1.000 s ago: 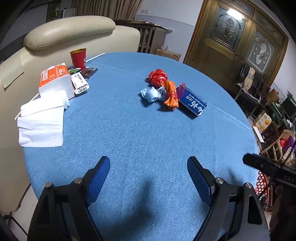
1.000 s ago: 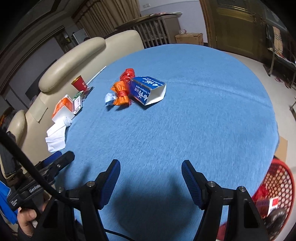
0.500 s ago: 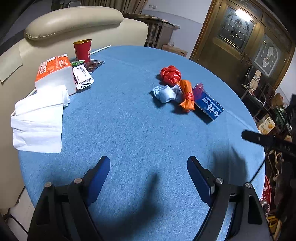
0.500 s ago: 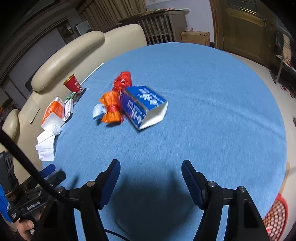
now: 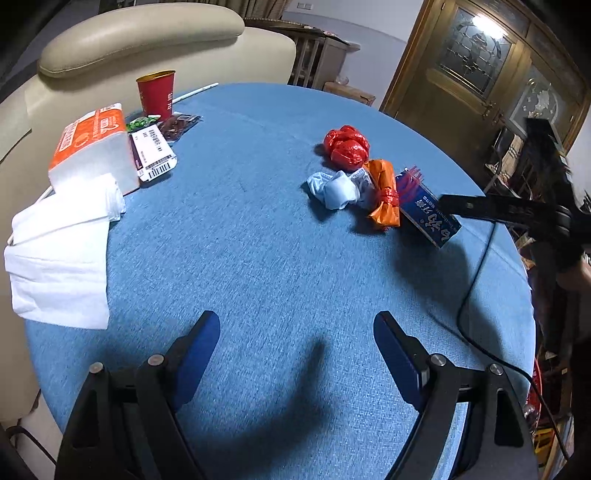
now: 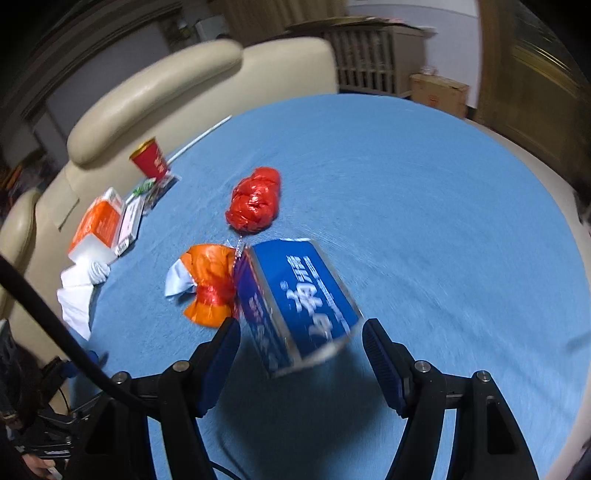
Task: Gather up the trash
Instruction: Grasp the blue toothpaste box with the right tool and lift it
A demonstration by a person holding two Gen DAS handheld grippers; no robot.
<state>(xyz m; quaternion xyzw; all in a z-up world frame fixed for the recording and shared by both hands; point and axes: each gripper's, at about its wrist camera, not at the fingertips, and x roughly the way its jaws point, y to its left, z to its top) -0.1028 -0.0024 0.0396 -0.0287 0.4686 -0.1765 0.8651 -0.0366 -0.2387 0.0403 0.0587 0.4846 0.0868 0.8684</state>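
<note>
A pile of trash lies on the round blue table (image 5: 258, 258): a red crumpled bag (image 5: 346, 147), a pale blue wad (image 5: 334, 190), an orange tied bag (image 5: 384, 199) and a blue printed carton (image 5: 428, 218). My right gripper (image 6: 300, 328) is open, its fingers on either side of the near end of the blue carton (image 6: 299, 295), pads clear of it. The orange bag (image 6: 210, 280) and red bag (image 6: 255, 203) lie just beyond. From the left wrist, one of its black fingers (image 5: 476, 206) reaches over the carton. My left gripper (image 5: 295, 328) hovers open and holds nothing.
At the table's far left stand a red paper cup (image 5: 157, 92), an orange-and-white tissue pack (image 5: 92, 147), a barcoded ticket (image 5: 153, 153) and loose white tissue (image 5: 59, 266). A cream sofa (image 5: 140, 33) backs that side. A black cable (image 5: 476, 266) trails over the right edge.
My right gripper swept forward across the table to the trash pile, and the blue carton's near end now lies between its fingers. The left gripper drifted slightly closer to the pile.
</note>
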